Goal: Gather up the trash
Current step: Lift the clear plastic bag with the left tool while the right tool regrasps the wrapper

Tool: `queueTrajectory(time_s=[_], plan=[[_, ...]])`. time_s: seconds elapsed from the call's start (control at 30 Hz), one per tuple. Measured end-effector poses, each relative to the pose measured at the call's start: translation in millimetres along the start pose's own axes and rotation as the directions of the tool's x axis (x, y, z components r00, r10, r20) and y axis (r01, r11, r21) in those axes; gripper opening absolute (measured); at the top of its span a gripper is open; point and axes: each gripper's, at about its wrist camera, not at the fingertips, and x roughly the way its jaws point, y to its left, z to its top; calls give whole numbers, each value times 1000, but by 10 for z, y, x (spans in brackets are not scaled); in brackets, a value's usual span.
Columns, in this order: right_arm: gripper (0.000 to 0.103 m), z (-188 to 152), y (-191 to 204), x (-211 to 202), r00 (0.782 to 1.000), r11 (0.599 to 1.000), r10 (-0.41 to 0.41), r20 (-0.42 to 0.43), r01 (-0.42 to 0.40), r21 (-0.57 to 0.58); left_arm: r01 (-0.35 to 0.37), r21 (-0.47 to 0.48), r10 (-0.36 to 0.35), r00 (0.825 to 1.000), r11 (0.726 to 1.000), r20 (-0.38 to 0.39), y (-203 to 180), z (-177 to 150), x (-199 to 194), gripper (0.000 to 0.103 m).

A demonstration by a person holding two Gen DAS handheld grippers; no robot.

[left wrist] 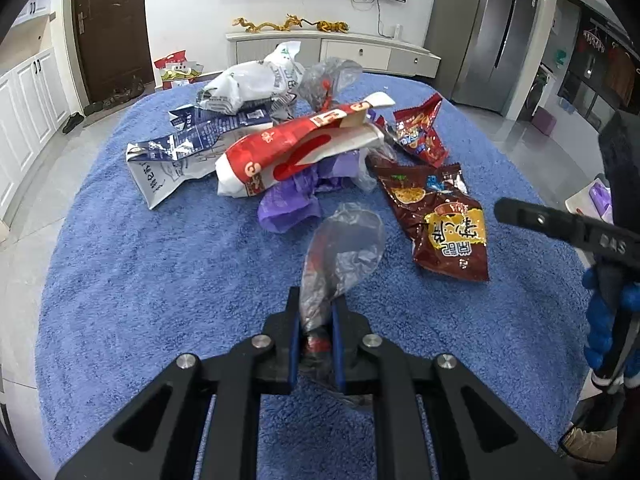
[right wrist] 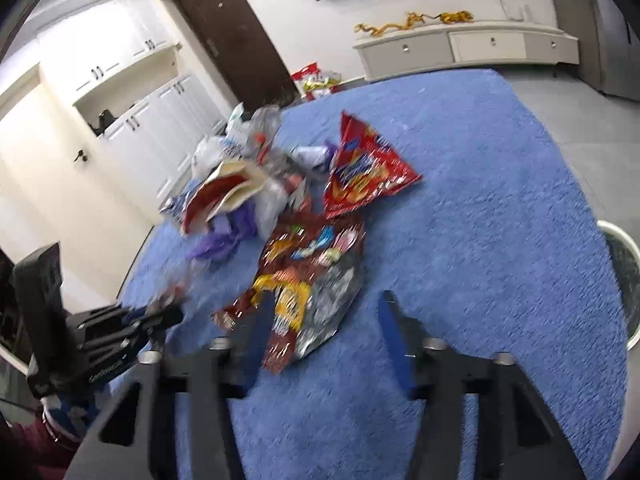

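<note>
The left hand-held gripper [left wrist: 316, 316] has its jaws nearly together, pinched on the tail of a crumpled clear plastic bag with dark and red scraps inside [left wrist: 340, 252]. The bag's long axis runs straight out along the fingers, its puffed end rising away from the blue fleecy cloth covering the counter [left wrist: 160, 280], so it looks lifted, not resting.

The right hand-held gripper [right wrist: 320, 328] stands about half open with nothing between its blue pads. The brown foil snack packet with a yellow label [right wrist: 308, 280] lies directly ahead of it and slightly toward its left finger, flat on the cloth, its long axis running roughly away from the fingers toward the pile. That packet is clearly nearer the right hand than the left.

Beyond it lies the red triangular chip bag [right wrist: 364, 172], and farther left the heap with the red-and-white paper carton [left wrist: 296, 148]. A white-rimmed bin [right wrist: 624, 280] shows at the right edge of the right wrist view, probably where the trash goes.
</note>
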Motion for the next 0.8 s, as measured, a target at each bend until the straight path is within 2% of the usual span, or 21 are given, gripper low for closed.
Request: queueTrajectory(time_s=[0.2, 0.43, 0.53, 0.57, 0.63, 0.8], plan=[[55, 157, -47, 226, 1000, 1000, 1, -26, -1, 11, 19, -11, -19, 1000, 1000, 3, 37, 59, 45, 13], [56, 125, 189, 488, 996, 995, -49, -69, 43, -86, 37, -21, -37, 999, 999, 6, 88, 56, 82, 13], [12, 103, 259, 545, 995, 993, -52, -85, 42, -111, 42, -25, -41, 999, 999, 13, 101, 31, 67, 13], [4, 94, 276, 551, 995, 992, -53, -85, 42, -118, 43, -26, -43, 999, 999, 16, 106, 20, 52, 13], [1, 79, 311, 535, 996, 992, -37, -81, 28, -120, 44, -28, -43, 999, 999, 23, 124, -7, 16, 13], [0, 13, 386, 409, 999, 993, 2, -53, -8, -114, 38, -28, -37, 998, 999, 45, 168, -53, -133, 13]])
